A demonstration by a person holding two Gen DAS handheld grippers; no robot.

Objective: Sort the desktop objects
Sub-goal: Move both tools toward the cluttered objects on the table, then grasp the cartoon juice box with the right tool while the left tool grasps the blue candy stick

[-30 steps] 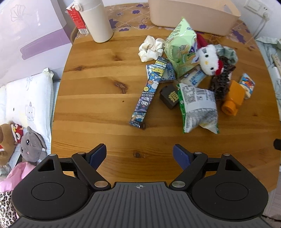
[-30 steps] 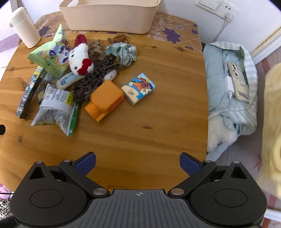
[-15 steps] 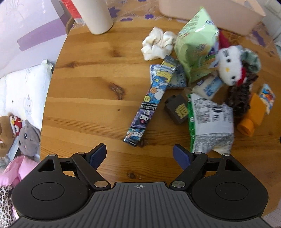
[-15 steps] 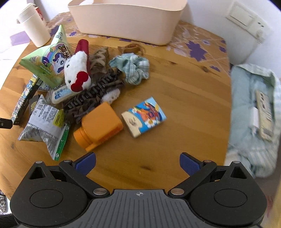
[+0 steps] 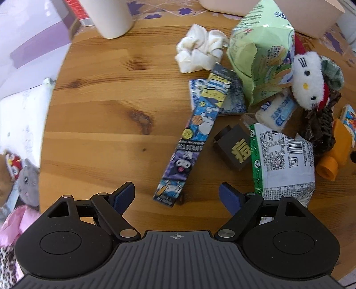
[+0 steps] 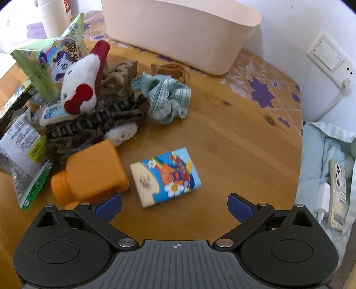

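Clutter [image 5: 262, 115] lies piled mid-table, now nearer both grippers: left gripper [image 5: 176, 195] closing on the strip pack [image 5: 195, 135], right gripper [image 6: 174, 203] probably on the tissue pack [image 6: 165, 179]; jaws wide, empty.

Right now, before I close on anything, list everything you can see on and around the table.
bin: 1, cream, table back
cup: 1, white, back left
snack bags: 2, green, white, pile
long box: 1, blue, ahead of left gripper
black box: 1, pile
plush cat: 1, white
scrunchies: 2, white, teal
bottle: 1, orange
tissue pack: 1, blue
phone: 1, bedding right
left gripper: fingers open
right gripper: fingers open
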